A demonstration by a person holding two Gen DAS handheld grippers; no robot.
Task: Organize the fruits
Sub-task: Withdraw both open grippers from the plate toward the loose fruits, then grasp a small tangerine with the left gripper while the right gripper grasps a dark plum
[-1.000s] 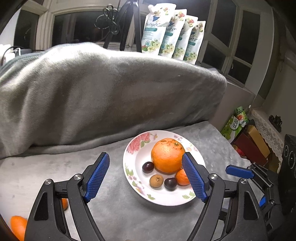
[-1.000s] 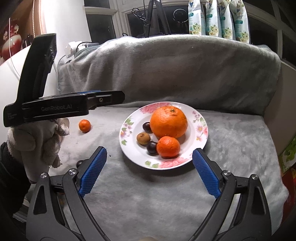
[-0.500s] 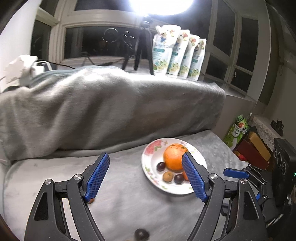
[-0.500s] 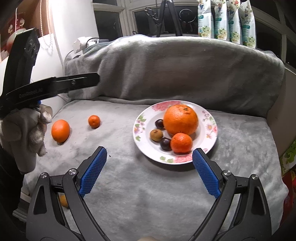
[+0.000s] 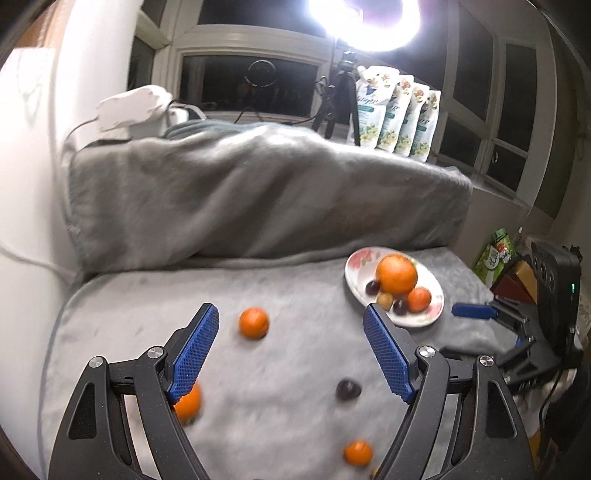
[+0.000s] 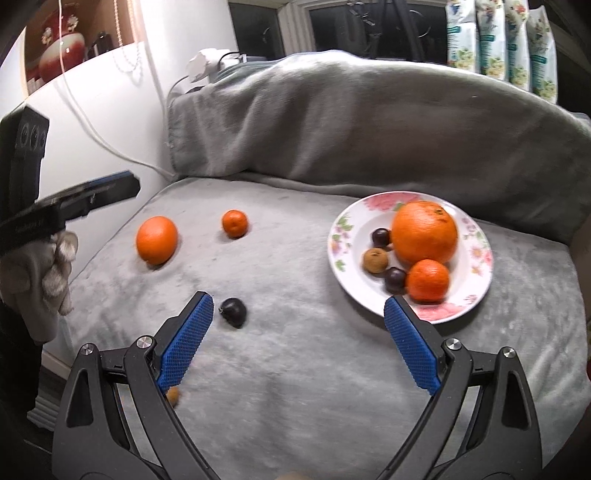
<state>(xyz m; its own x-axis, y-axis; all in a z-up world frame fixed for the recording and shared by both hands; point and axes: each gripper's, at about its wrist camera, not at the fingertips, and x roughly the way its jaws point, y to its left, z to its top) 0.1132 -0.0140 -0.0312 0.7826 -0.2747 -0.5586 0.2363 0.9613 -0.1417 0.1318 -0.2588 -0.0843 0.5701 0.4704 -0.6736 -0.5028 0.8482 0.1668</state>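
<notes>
While the left gripper [image 5: 290,349] swings away from the floral plate [image 6: 345,254] toward loose fruit at left, both grippers stay wide open, empty; right gripper [image 6: 297,341] hovers near the dark plum [image 6: 233,312].

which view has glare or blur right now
Left wrist view: the bright ring lamp blows out the top, and the small orange fruit on the grey blanket is smeared. Right wrist view: no glare, the flowered white plate fairly sharp.
</notes>
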